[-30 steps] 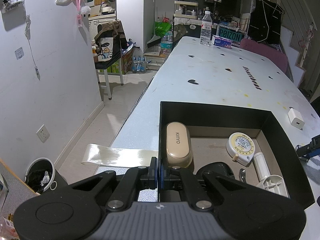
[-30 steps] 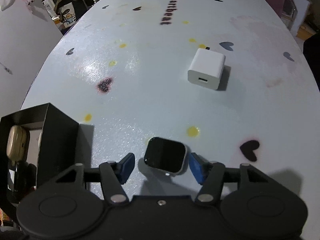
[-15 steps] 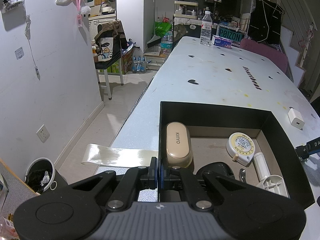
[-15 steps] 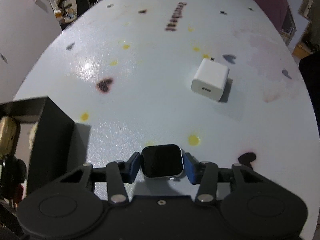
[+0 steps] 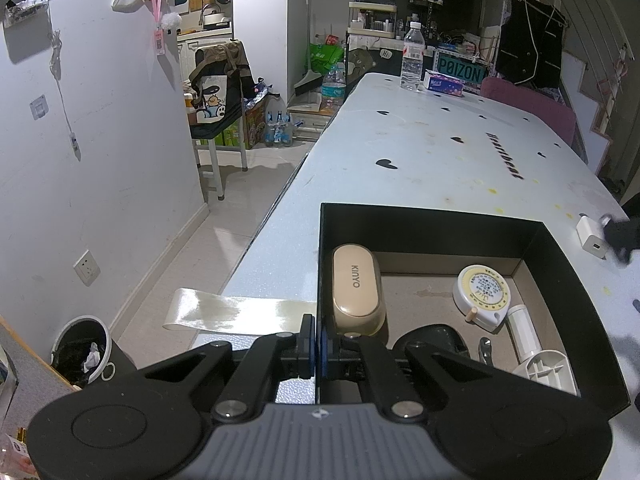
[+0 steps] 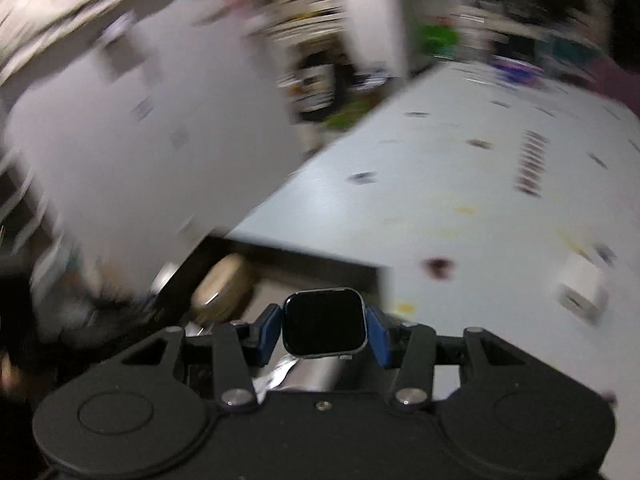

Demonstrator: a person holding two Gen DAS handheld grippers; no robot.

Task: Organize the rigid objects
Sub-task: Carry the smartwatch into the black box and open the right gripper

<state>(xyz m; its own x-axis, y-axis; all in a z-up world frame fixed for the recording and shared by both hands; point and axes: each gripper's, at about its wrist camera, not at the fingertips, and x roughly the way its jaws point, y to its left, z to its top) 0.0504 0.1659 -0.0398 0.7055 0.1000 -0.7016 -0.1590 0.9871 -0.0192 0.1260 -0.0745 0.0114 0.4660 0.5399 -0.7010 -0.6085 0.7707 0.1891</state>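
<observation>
Right tool [image 6: 324,330] grips watch [image 6: 323,322] beside charger [image 6: 580,286].

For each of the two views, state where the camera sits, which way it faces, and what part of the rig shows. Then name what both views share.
Left wrist: behind the left gripper, shut on the black box wall, facing along the table.
Right wrist: behind the right gripper, shut on the smartwatch, facing box and table; blurred.
Shared: box, beige case, white charger.

Water bottle [image 5: 412,62], perhaps tissue pack [image 5: 443,81].
</observation>
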